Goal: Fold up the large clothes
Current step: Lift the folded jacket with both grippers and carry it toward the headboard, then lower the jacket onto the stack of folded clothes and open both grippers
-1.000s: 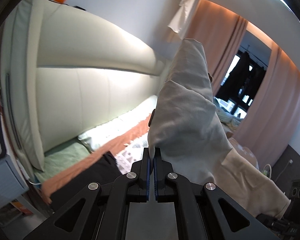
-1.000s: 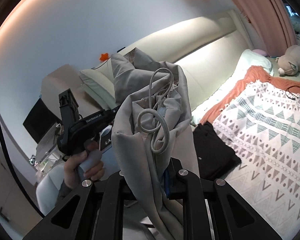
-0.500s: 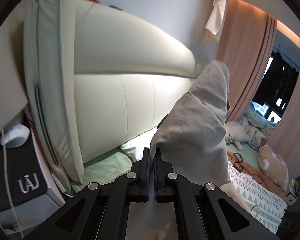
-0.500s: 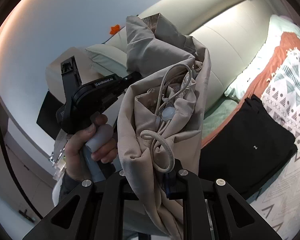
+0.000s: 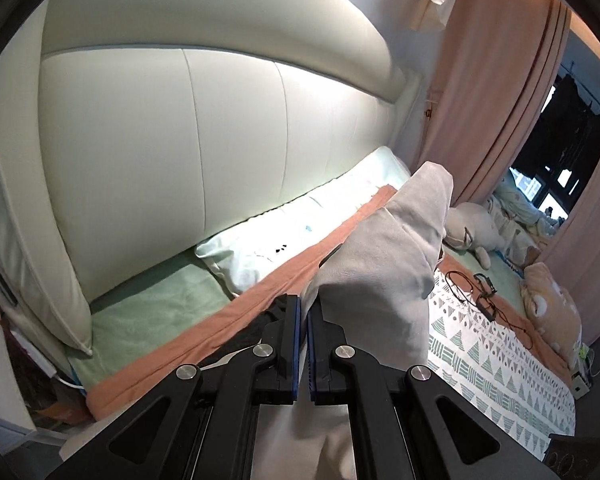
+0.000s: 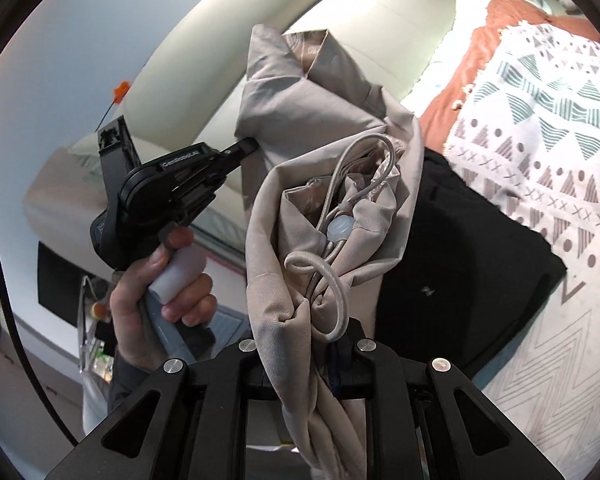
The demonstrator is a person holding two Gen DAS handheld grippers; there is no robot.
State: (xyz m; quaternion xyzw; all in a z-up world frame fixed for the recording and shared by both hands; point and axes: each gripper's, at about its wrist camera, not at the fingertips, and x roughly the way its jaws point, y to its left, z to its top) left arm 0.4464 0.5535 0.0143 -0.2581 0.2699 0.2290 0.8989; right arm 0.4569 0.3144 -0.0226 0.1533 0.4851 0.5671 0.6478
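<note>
left tool (image 5: 303, 312): clamped on beige garment (image 6: 324, 184) | right tool (image 6: 324, 344): grips bunched waistband (drawcord dangling)

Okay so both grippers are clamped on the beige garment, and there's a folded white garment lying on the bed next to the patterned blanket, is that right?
Not quite: the folded garment beside the patterned blanket is black, not white, as the right wrist view shows. The left gripper and right gripper are indeed both clamped on the beige garment.
</note>
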